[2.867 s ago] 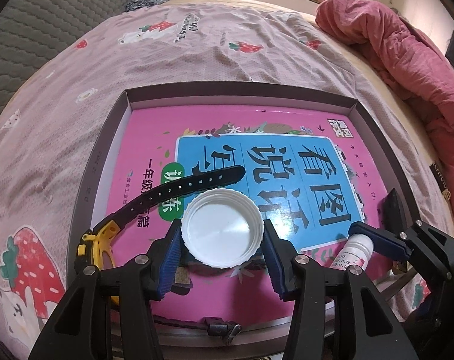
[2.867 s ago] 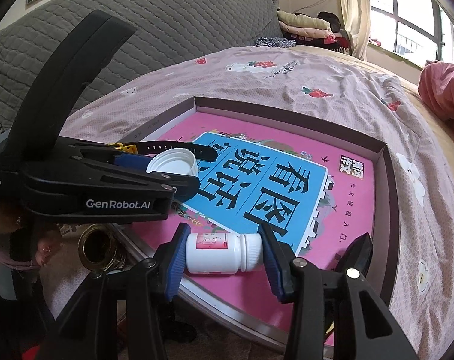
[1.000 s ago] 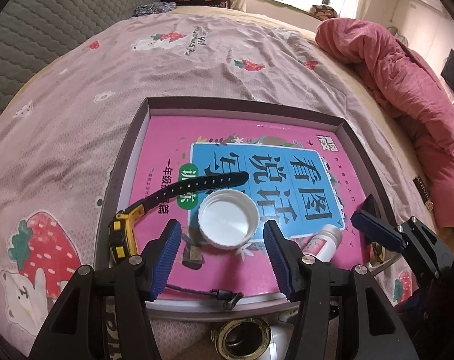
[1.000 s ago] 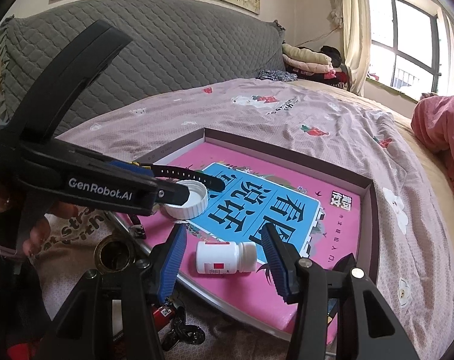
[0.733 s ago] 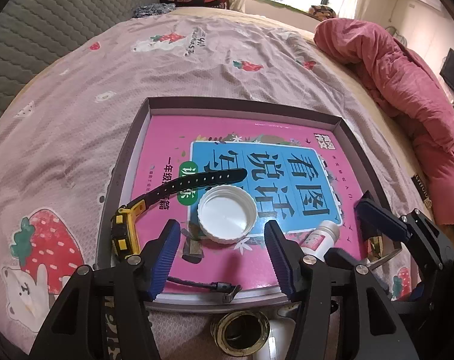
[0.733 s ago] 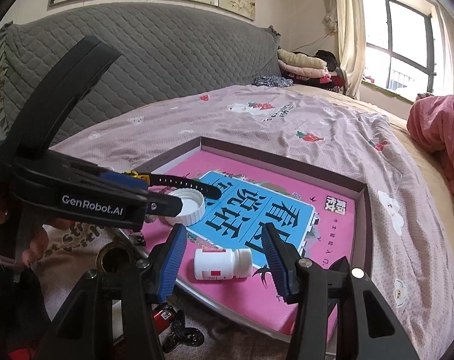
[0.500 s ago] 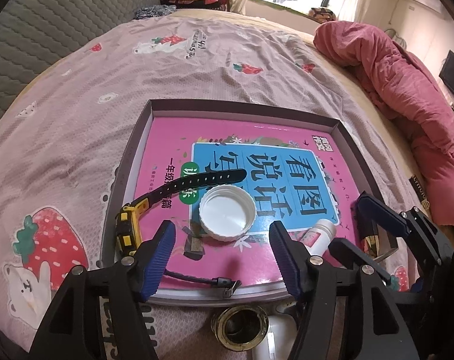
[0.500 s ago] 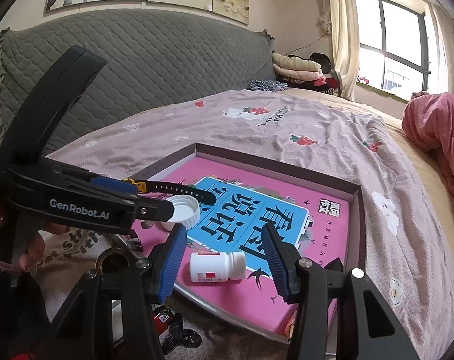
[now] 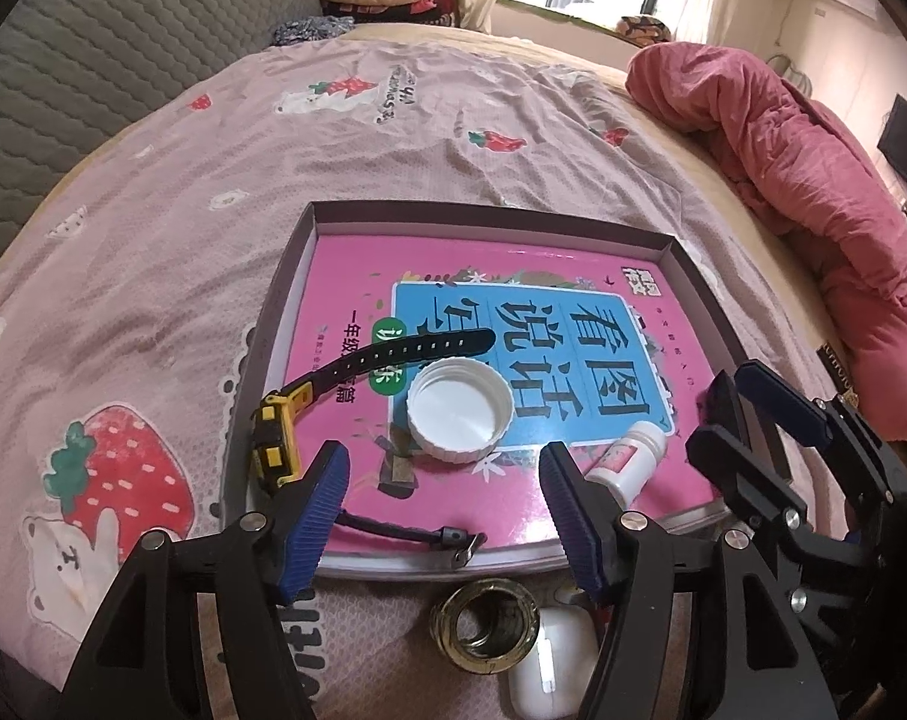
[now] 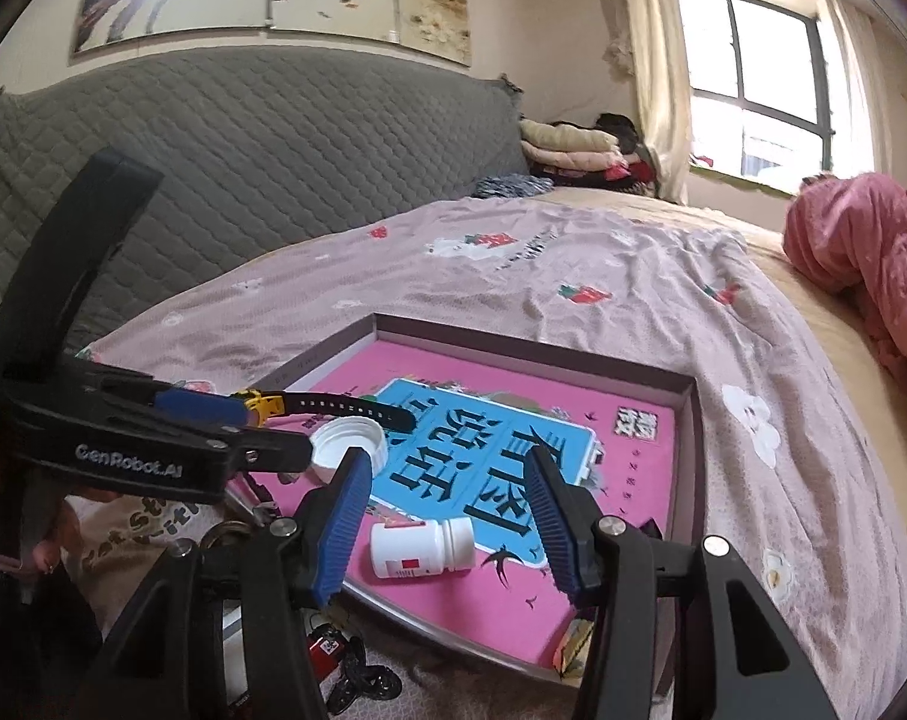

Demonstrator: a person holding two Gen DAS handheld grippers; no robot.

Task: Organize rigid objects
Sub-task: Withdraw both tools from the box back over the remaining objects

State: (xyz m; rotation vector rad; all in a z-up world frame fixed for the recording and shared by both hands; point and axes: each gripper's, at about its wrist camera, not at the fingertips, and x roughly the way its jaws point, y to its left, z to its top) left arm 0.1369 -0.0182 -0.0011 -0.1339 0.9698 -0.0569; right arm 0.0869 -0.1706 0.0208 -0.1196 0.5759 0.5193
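A shallow dark tray (image 9: 489,211) on the bed holds a pink and blue book (image 9: 357,276). On the book lie a white cap (image 9: 458,414), mouth up, a black-strapped watch with a yellow case (image 9: 393,354), and a small white bottle (image 9: 627,459) on its side. My left gripper (image 9: 444,510) hangs open above the tray's near edge, short of the cap, holding nothing. In the right wrist view my right gripper (image 10: 447,510) is open above the bottle (image 10: 420,549), apart from it. The left gripper (image 10: 276,435) shows at the left there, beside the cap (image 10: 348,441).
A brass ring (image 9: 483,615) and a white oval object (image 9: 546,660) lie on the sheet before the tray. A small red item (image 10: 324,645) and a black one (image 10: 363,681) lie there too. A pink quilt (image 9: 813,180) is heaped at the right, with a grey quilted backrest (image 10: 273,150) behind.
Both grippers have drawn back and up from the tray. The cap and the bottle, once between the pads, now lie free on the book. The left jaws stand wider.
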